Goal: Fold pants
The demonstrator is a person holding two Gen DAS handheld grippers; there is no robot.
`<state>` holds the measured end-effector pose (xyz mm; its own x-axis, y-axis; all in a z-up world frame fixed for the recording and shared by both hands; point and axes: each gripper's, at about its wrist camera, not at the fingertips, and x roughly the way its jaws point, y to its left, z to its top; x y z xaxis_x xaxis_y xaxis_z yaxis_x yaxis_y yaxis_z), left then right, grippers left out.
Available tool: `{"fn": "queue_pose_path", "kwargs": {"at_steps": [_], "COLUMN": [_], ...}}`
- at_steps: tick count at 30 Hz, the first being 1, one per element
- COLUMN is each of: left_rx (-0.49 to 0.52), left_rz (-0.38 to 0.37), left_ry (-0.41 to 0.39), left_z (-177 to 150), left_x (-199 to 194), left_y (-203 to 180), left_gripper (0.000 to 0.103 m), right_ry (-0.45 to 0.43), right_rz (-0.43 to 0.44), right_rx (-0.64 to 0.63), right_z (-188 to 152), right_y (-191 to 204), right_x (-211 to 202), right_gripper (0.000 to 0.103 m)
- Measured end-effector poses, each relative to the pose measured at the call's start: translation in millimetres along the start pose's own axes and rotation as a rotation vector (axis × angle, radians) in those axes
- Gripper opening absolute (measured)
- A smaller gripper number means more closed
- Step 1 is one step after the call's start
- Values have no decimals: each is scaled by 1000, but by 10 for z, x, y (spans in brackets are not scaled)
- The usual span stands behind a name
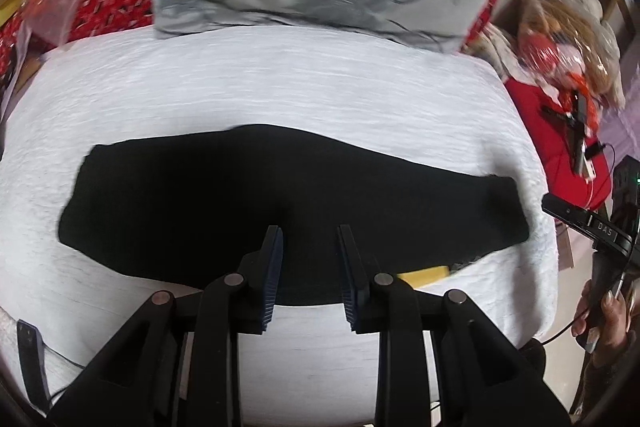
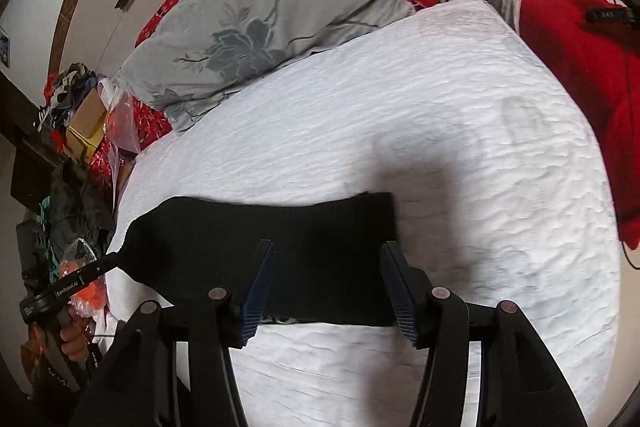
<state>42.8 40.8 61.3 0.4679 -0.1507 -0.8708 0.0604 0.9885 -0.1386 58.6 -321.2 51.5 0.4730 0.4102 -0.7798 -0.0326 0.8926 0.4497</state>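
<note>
Black pants [image 1: 224, 203], flat lengthwise strip across white bedspread [image 1: 280, 83]

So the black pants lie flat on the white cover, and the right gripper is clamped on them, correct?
Not clamped. In the right wrist view the right gripper stands open above the black pants, its pads clear of the cloth. The pants do lie flat on the white cover.

Matt black cloth pants [image 1: 208, 195] on rough-textured white bedspread [image 1: 280, 87].
</note>
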Motion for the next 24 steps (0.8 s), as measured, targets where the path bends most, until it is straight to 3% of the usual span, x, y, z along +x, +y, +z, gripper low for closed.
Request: {"fn": "queue_pose_path", "kwargs": {"at_steps": [4, 9, 13, 17, 18, 20, 21, 24], "left_rx": [-64, -182, -254, -323, -345, -391, -418, -502], "left_rz": [-56, -204, -268, -288, -294, -304, -310, -354], "left_ry": [59, 227, 299, 318, 320, 317, 313, 308], "left_z": [-16, -254, -424, -466, -473, -474, -473, -504], "left_x": [152, 605, 815, 895, 911, 933, 938, 970], "left_y": [-394, -938, -1119, -1080, -1059, -1018, -1014, -1041], "left_gripper": [26, 26, 26, 26, 26, 26, 26, 26], "right_ry": [14, 38, 72, 84, 88, 121, 136, 99], "right_rz": [1, 52, 120, 157, 160, 141, 141, 116], "right_rx": [-1, 85, 135, 127, 123, 87, 69, 9], "right_z": [1, 47, 85, 141, 159, 230, 255, 428], "right_y": [-221, -525, -656, -642, -630, -568, -535, -384], "right_x": [-51, 28, 213, 405, 443, 590, 634, 648], "right_gripper": [64, 66, 66, 65, 62, 38, 8, 8]}}
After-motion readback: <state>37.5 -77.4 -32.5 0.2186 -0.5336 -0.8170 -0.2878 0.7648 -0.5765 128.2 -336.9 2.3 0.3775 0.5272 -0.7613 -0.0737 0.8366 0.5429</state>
